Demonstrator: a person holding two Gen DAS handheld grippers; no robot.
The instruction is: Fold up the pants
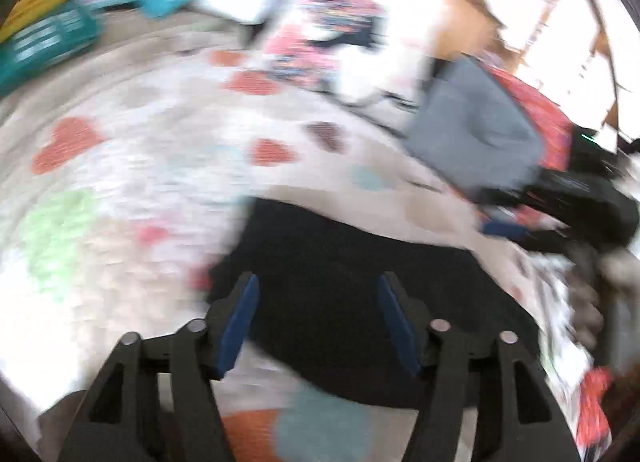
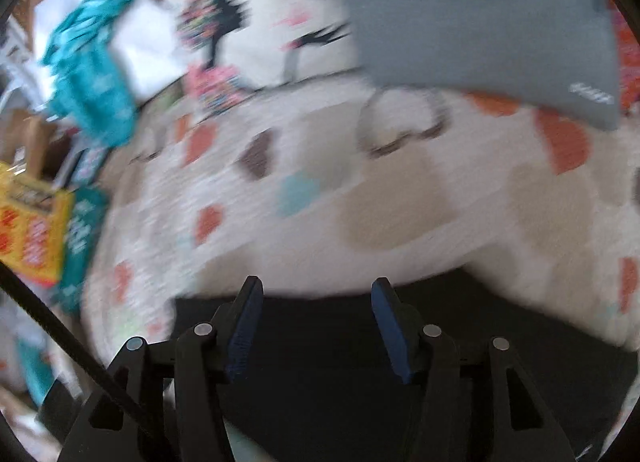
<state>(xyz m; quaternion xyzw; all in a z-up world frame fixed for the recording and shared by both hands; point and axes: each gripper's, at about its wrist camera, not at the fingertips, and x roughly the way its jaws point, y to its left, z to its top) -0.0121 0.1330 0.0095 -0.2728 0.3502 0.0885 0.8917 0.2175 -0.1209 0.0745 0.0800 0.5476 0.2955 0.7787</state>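
Note:
Black pants (image 1: 360, 286) lie flat on a white bedspread with coloured hearts (image 1: 132, 157). My left gripper (image 1: 318, 282) is open, its blue-padded fingers spread above the pants and holding nothing. In the right wrist view the black pants (image 2: 460, 342) fill the bottom, and my right gripper (image 2: 316, 286) is open above their far edge, holding nothing. Both views are motion-blurred.
A folded grey garment (image 1: 476, 129) lies on red fabric at the right, also seen at the top right of the right wrist view (image 2: 480, 21). A teal cloth (image 2: 92, 73), a yellow box (image 2: 32, 229) and a patterned pillow (image 1: 332, 33) sit at the bed's far side.

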